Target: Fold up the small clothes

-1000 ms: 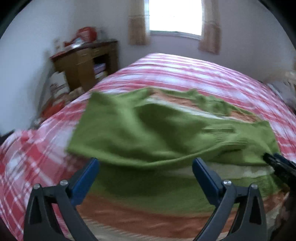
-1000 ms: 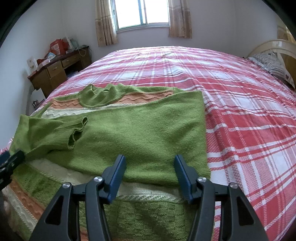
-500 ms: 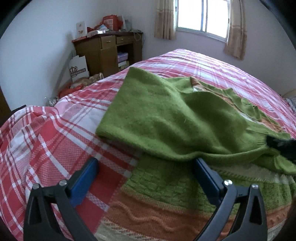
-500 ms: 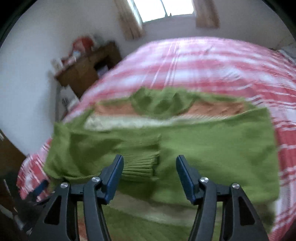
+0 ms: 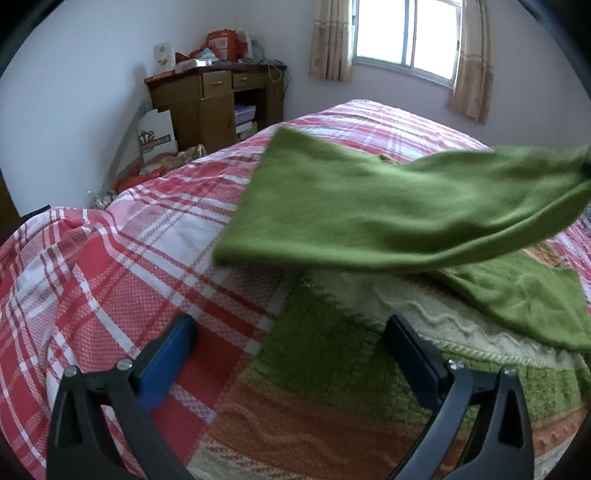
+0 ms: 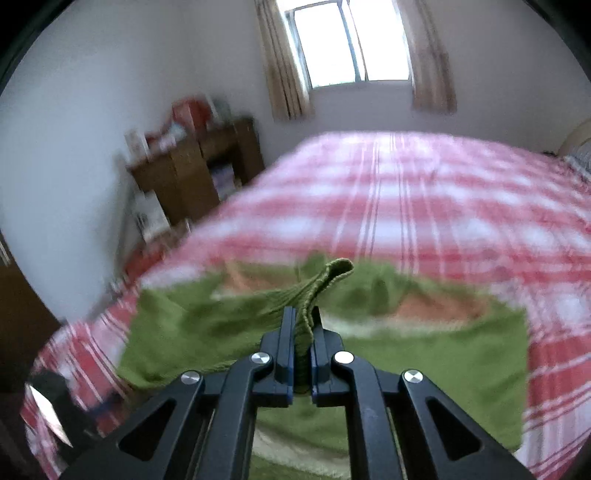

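Note:
A green knit sweater [image 5: 332,354] with cream and orange bands lies on the red plaid bed [image 5: 110,266]. Its plain green sleeve [image 5: 388,206] is lifted and stretched across to the right. My right gripper [image 6: 303,332] is shut on the sleeve's ribbed cuff [image 6: 325,280], which sticks up between the fingers above the sweater body [image 6: 424,354]. My left gripper [image 5: 288,347] is open and empty, low over the sweater's left edge where it meets the bedspread.
A wooden desk [image 5: 214,99] with clutter on top stands at the far left by the wall, with boxes and bags [image 5: 155,136] on the floor beside it. A curtained window [image 5: 402,33] is behind the bed. The bed edge drops off at the left.
My right gripper closed on the sleeve cuff and lifted it up and to the right, stretching the sleeve. My left gripper stayed open over the sweater's left edge.

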Demonstrator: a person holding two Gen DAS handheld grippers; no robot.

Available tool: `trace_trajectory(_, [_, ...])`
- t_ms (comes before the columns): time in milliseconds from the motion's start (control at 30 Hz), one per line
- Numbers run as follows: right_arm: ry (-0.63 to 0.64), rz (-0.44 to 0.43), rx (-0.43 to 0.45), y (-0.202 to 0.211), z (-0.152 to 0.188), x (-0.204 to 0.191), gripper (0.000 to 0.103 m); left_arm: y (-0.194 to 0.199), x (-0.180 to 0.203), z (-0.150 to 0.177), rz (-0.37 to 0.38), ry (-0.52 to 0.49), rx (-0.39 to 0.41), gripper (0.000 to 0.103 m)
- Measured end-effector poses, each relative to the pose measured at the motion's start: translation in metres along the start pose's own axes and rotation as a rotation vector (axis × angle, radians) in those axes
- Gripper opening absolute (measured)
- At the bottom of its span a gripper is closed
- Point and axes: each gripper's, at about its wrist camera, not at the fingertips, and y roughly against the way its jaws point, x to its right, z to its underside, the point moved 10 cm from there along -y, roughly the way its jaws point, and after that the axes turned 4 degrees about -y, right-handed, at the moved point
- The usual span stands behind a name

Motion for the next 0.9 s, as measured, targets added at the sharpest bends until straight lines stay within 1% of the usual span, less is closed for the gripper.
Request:
trace_trajectory(33, [0.001,-0.001,0.039,0.014,-0.015,0.001,0.005,0.000,0.000,0.000,0.000,0.000,0.000,0.103])
trace_trajectory(133, [0.003,0.013,0.090,0.030,-0.039,0.009,0.005,0.000,-0.002,-0.001,-0.004,-0.003,-0.001,0.103])
trace_trajectory(167, [0.002,0.027,0.109,0.037,-0.046,0.017,0.005,-0.001,-0.002,-0.001,-0.004,-0.003,-0.002,0.103])
trace_trajectory(267, [-0.021,0.056,0.125,0.048,-0.051,0.038,0.005,-0.001,-0.001,-0.002,-0.007,-0.006,-0.003,0.103])
trace_trajectory(367, [-0.051,0.088,0.110,0.047,-0.044,0.063,0.005,-0.001,0.000,-0.002,-0.007,-0.007,-0.003,0.103])
trace_trajectory(533, [-0.039,0.159,0.044,0.039,-0.010,0.097,0.005,-0.002,-0.001,-0.002,-0.009,-0.008,-0.003,0.103])
trace_trajectory(633, [-0.026,0.229,-0.010,0.029,0.021,0.128,0.005,-0.003,-0.001,-0.002,-0.014,-0.012,-0.005,0.103])
trace_trajectory(700, [-0.033,0.254,-0.047,0.021,0.040,0.143,0.005,-0.003,-0.001,-0.002,-0.014,-0.012,-0.005,0.103])
trace_trajectory(733, [-0.045,0.265,-0.079,0.014,0.054,0.157,0.005,-0.003,-0.001,-0.002,-0.014,-0.012,-0.005,0.103])
trace_trajectory(867, [-0.110,0.257,-0.177,0.001,0.092,0.184,0.005,-0.003,-0.001,-0.001,-0.014,-0.013,-0.005,0.103])
trace_trajectory(900, [-0.128,0.244,-0.189,0.000,0.097,0.188,0.008,-0.003,-0.001,-0.002,-0.014,-0.013,-0.005,0.103])
